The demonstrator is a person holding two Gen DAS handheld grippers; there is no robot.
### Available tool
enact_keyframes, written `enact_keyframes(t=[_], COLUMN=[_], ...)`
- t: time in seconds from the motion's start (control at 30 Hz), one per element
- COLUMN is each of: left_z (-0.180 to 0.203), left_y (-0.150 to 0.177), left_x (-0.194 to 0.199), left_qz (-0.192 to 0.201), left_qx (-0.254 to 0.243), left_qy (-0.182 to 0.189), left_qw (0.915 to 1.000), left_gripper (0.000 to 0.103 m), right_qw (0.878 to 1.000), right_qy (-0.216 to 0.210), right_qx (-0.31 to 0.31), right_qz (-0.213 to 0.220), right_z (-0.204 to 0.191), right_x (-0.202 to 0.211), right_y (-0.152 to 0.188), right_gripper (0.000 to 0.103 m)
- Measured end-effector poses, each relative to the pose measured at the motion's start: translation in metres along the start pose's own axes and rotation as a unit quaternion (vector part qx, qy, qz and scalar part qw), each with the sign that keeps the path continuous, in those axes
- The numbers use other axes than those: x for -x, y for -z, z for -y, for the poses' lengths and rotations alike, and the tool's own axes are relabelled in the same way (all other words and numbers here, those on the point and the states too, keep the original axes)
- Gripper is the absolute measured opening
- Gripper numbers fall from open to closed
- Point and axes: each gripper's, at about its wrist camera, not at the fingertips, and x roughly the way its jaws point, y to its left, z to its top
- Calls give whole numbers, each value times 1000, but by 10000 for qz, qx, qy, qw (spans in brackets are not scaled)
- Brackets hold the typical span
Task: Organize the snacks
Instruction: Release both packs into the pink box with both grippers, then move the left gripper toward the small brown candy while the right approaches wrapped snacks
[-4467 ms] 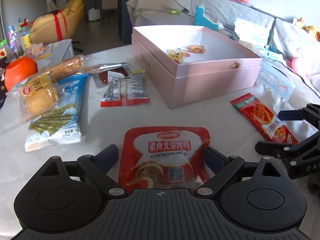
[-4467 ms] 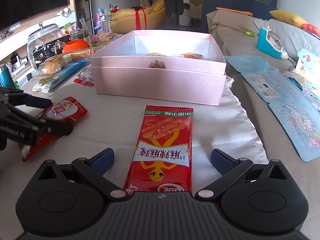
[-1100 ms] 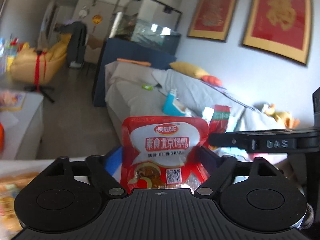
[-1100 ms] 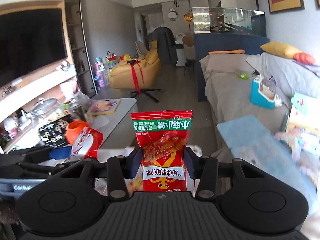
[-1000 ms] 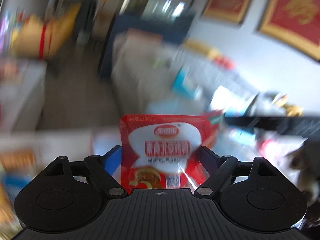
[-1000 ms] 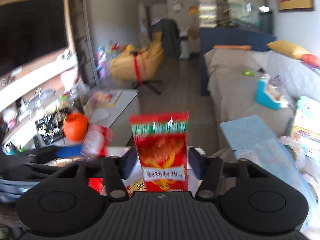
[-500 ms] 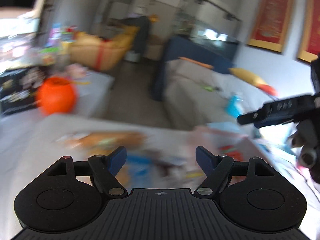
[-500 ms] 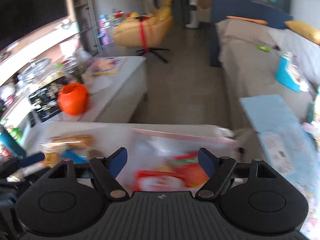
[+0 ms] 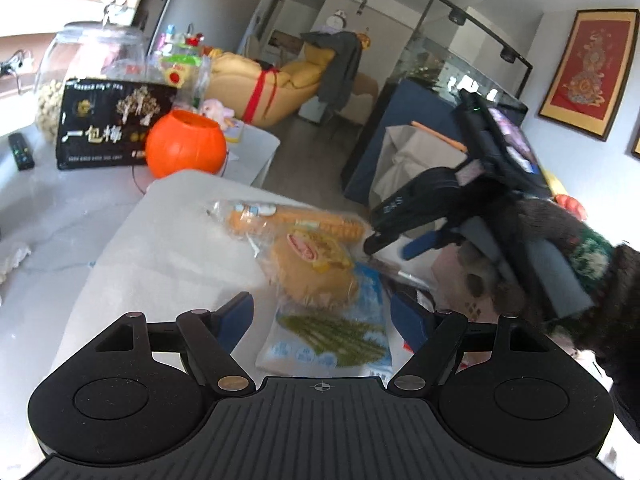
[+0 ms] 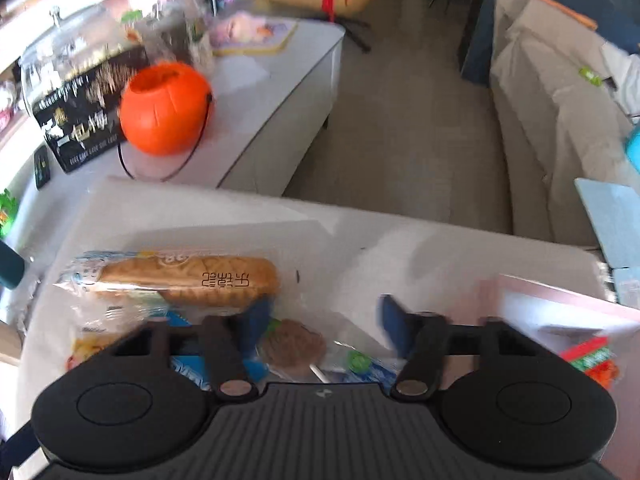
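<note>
Now, left gripper (image 9: 320,316): jaws apart, empty, over the blue seaweed pack (image 9: 332,344)
Right gripper (image 10: 320,320): closing around the brown snack (image 10: 294,346); not yet pinched
Snacks: piled near-left of the pink box (image 10: 560,300)
Risk: crowded wrappers; pads may snag the bread bag (image 10: 180,276) too

Left claw (image 9: 322,320) view: seaweed packet (image 9: 334,342) lies between the fingers, partly under the round bun pack (image 9: 314,268) just ahead. Long bread pack (image 9: 292,220) sits beyond the bun, touching it. Right claw (image 9: 390,242) hangs ahead-right, over the far edge of that pile. Pumpkin bucket (image 9: 184,148) well ahead-left on the side table (image 9: 60,208), black box (image 9: 108,126) left of it, jar (image 9: 80,64) behind the box. Right claw (image 10: 320,324) view: lollipop pack (image 10: 296,346) between the fingers, long bread ahead-left, gift box (image 10: 560,300) to the right.
</note>
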Motion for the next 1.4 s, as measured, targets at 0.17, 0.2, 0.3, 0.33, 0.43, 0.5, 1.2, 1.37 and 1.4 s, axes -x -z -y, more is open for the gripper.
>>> enact_keyframes(t=[0.17, 0.2, 0.3, 0.33, 0.43, 0.5, 1.2, 1.37, 1.4], left_z=[-4, -4, -6, -6, -6, -4, 66, 107, 116], left_y=[5, 5, 4, 5, 5, 6, 34, 53, 56], left_x=[-3, -2, -2, -2, -2, 0, 37, 33, 32], left_qz=[-110, -98, -66, -73, -70, -72, -220, -731, -829], left_qx=[49, 58, 86, 93, 61, 64, -628, -1280, -1424], left_qy=[-1, -13, -44, -42, -73, -46, 120, 476, 582], left_qw=[9999, 9999, 9999, 9999, 9999, 9999, 9977, 9879, 9846], left_gripper=[80, 80, 80, 81, 80, 80, 80, 80, 80], right_qw=[9996, 9989, 9978, 9976, 9956, 9933, 9954, 9973, 9972], right_qy=[-164, -316, -452, -481, -694, -864, -252, 7, 2], right_qx=[-98, -158, -52, 51, 228, 355, 861, 389, 268], right_qz=[-189, -301, -472, -498, -582, -676, 337, 621, 692], right_z=[1, 4, 4, 3, 0, -3, 74, 108, 114], right_x=[-1, 2, 16, 22, 39, 51, 130, 133, 134], right_y=[10, 14, 37, 47, 75, 92, 251, 273, 279], right_gripper=[47, 47, 47, 47, 47, 47, 87, 88, 88])
